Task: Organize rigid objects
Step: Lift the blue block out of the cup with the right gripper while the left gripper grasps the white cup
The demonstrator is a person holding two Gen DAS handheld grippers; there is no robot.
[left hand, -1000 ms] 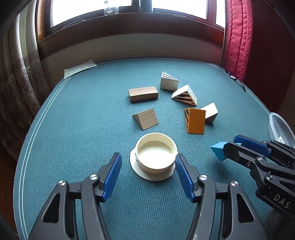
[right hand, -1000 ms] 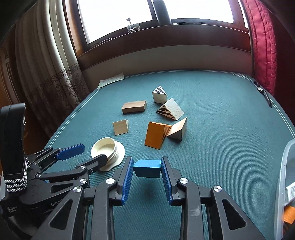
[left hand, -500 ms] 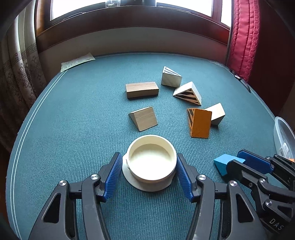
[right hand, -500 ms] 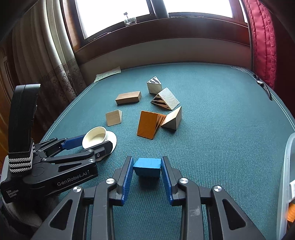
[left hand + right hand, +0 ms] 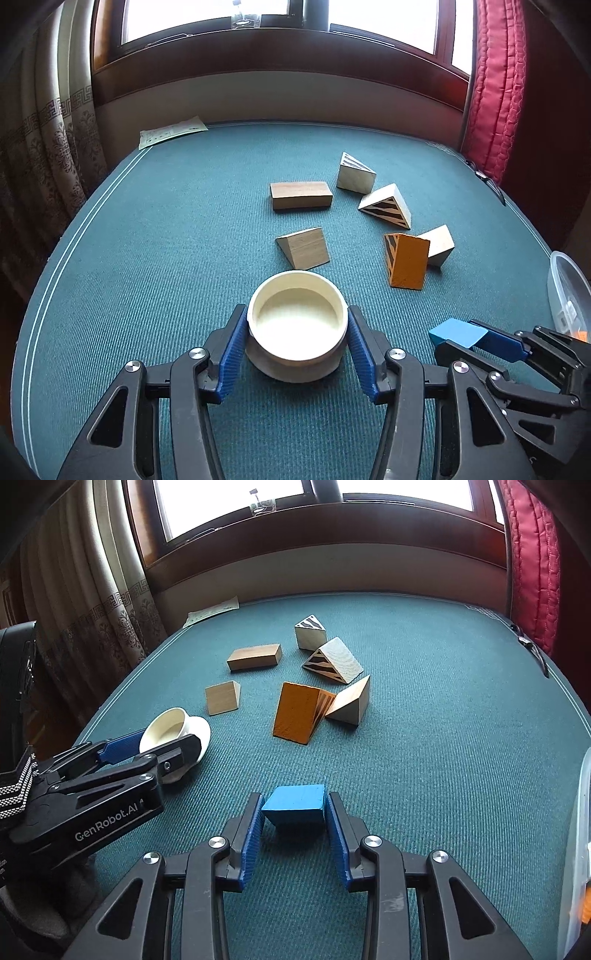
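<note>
A cream round bowl point(image 5: 297, 325) with a flat base flange sits on the teal table. My left gripper point(image 5: 297, 343) is shut on the bowl, its blue pads against both sides; it also shows in the right wrist view point(image 5: 173, 734). My right gripper point(image 5: 294, 812) is shut on a blue block point(image 5: 295, 803), low over the table, to the right of the bowl. The blue block also shows in the left wrist view point(image 5: 458, 332).
Wooden blocks lie beyond: a brown bar point(image 5: 301, 195), a plain wedge point(image 5: 304, 248), an orange block point(image 5: 406, 260), two striped wedges point(image 5: 386, 206), a pale wedge point(image 5: 439, 243). A clear plastic container point(image 5: 569, 295) is at the right edge. A paper sheet point(image 5: 171, 131) lies far left.
My left gripper moved forward around the bowl and closed on it. My right gripper, still holding the blue block, has come down closer to the table.
</note>
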